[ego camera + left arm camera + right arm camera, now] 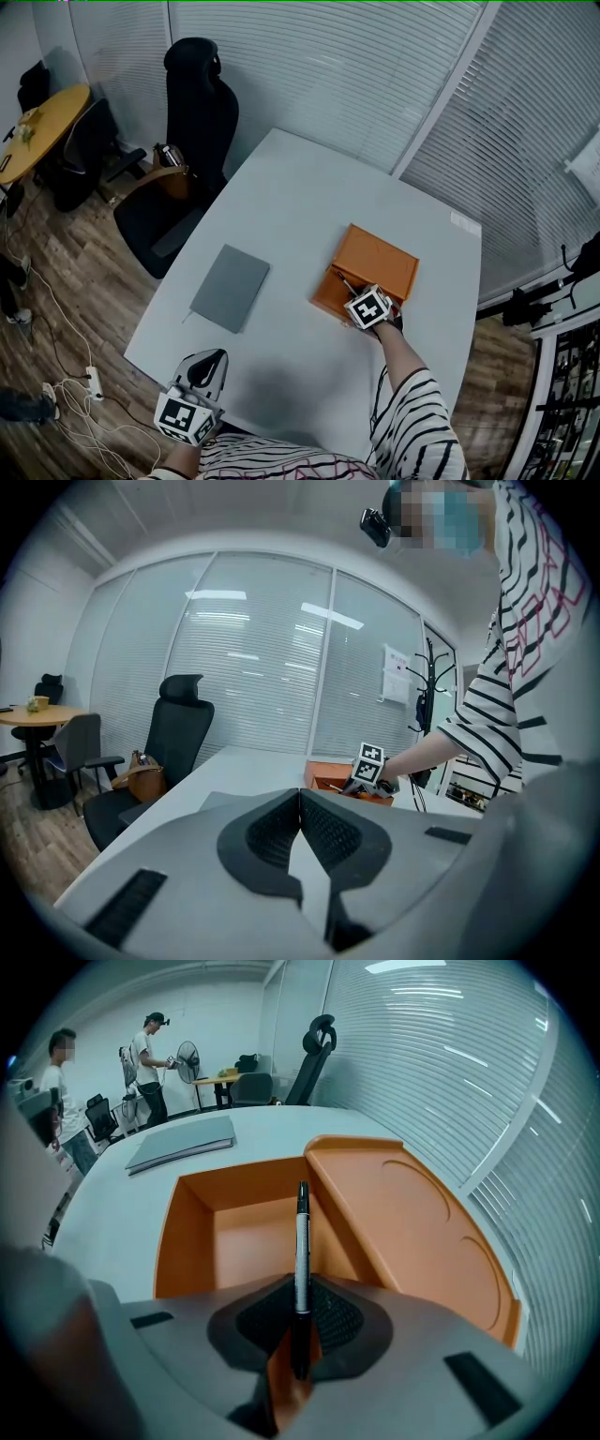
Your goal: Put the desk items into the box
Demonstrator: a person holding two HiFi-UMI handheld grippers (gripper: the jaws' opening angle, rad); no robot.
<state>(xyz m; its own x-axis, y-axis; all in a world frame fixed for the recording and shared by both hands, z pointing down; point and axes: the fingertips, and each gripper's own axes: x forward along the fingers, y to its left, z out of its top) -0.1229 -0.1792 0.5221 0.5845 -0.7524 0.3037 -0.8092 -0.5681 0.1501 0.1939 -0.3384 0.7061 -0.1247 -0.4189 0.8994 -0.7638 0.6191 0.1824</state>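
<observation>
An open orange box (336, 287) with its lid (379, 261) laid back sits right of the table's middle. My right gripper (354, 290) hovers over the box's near edge, shut on a black and silver pen (302, 1252) that points into the empty compartment (246, 1232). A grey notebook (231, 287) lies flat on the table to the box's left, seen also as a grey notebook (180, 1143) beyond the box. My left gripper (208, 362) hangs at the table's near left edge, jaws closed with nothing between them (300, 819).
The white table (281, 197) has window blinds behind it. A black office chair (187, 141) with a brown bag (169, 159) on it stands at the table's far left. Cables and a power strip (92, 381) lie on the wooden floor. Two people (150, 1049) stand far off.
</observation>
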